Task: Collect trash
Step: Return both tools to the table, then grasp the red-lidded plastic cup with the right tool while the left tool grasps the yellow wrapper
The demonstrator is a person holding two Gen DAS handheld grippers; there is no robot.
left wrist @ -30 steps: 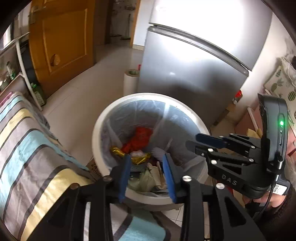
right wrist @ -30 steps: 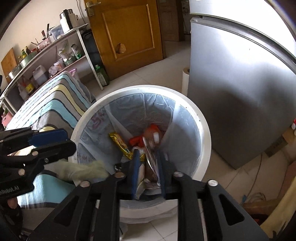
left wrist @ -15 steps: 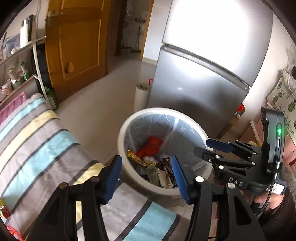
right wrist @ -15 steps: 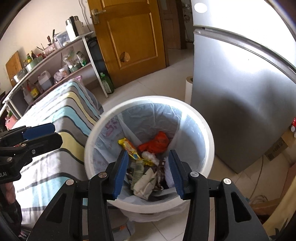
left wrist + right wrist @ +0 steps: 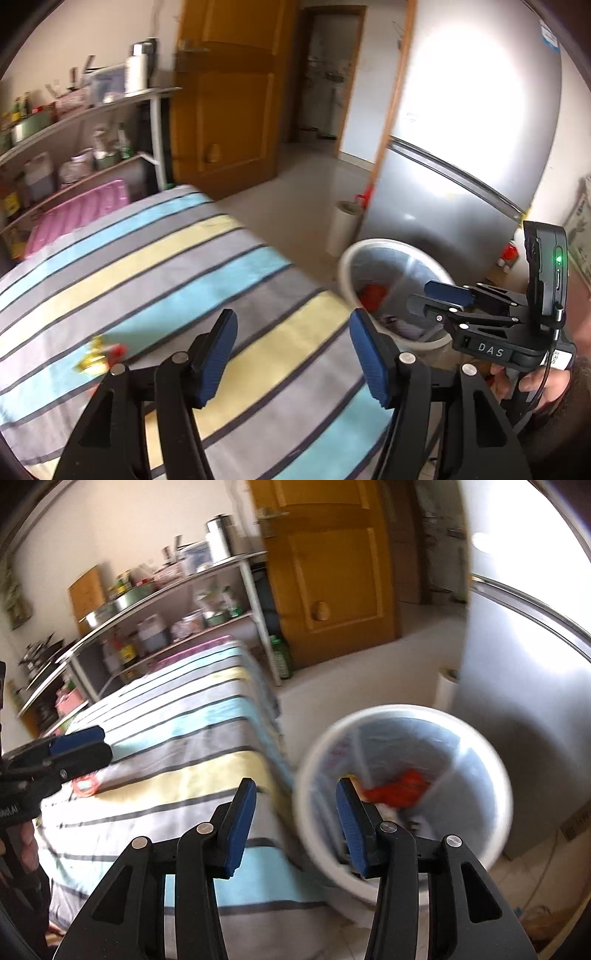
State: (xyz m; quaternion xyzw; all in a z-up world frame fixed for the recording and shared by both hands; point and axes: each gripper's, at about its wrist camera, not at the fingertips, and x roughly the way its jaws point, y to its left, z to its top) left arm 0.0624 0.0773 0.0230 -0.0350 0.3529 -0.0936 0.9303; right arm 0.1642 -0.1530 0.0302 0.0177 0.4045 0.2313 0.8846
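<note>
A white trash bin (image 5: 406, 716) with a clear liner stands on the floor beside the striped table; it holds red and other wrappers (image 5: 399, 790). It shows in the left wrist view too (image 5: 391, 247). My left gripper (image 5: 291, 350) is open and empty above the striped cloth (image 5: 166, 266). A gold and red wrapper (image 5: 98, 356) lies on the cloth to its left. My right gripper (image 5: 293, 816) is open and empty over the table edge beside the bin. A red-rimmed scrap (image 5: 85, 784) lies on the cloth under the left gripper (image 5: 77, 744).
A silver fridge (image 5: 472, 158) stands behind the bin, with a white paper roll (image 5: 341, 229) at its foot. A metal shelf rack (image 5: 166, 602) full of kitchen goods lines the far wall next to a wooden door (image 5: 332, 561).
Both grippers opened and dropped their trash into the bin, then pulled up and swung left, away from the bin toward the striped table.
</note>
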